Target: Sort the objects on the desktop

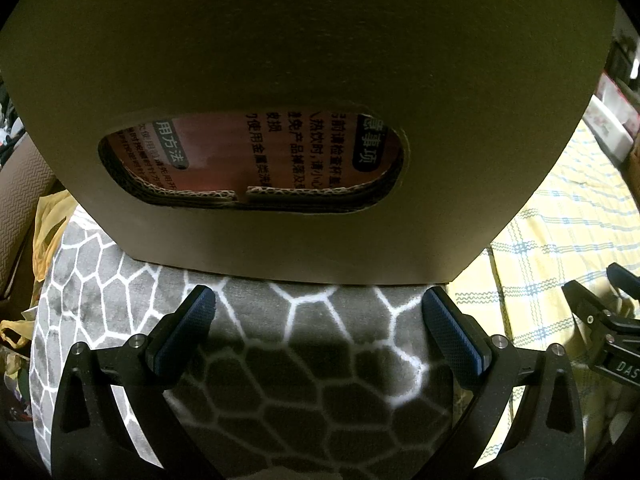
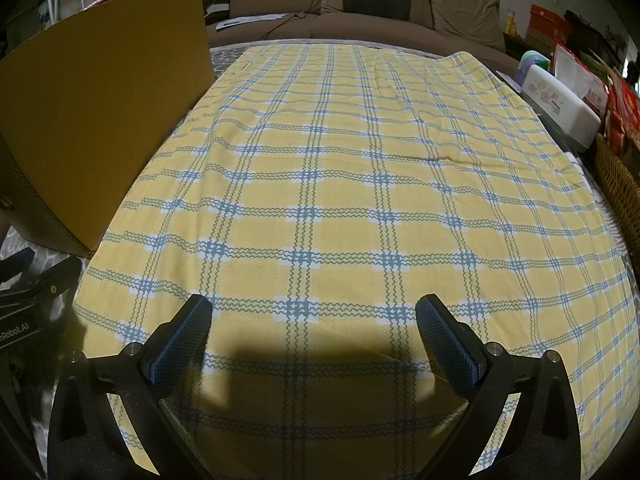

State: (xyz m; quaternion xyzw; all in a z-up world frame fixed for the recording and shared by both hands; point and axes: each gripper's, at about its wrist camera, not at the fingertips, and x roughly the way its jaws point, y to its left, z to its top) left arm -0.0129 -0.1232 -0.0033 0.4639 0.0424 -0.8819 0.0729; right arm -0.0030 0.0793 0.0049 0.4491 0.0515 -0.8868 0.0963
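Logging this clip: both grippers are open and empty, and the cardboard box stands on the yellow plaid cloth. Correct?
Not quite. The left wrist view shows the cardboard box standing on the grey honeycomb-pattern mat, beside the yellow plaid cloth. The left gripper and right gripper are indeed open and empty.

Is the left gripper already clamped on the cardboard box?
No: in the left wrist view the left gripper stands open, both fingers short of the cardboard box, which sits on the grey patterned mat.

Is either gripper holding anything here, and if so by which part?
Nothing is held. The left gripper is open, just short of the cardboard box; the right gripper is open over the checked cloth.
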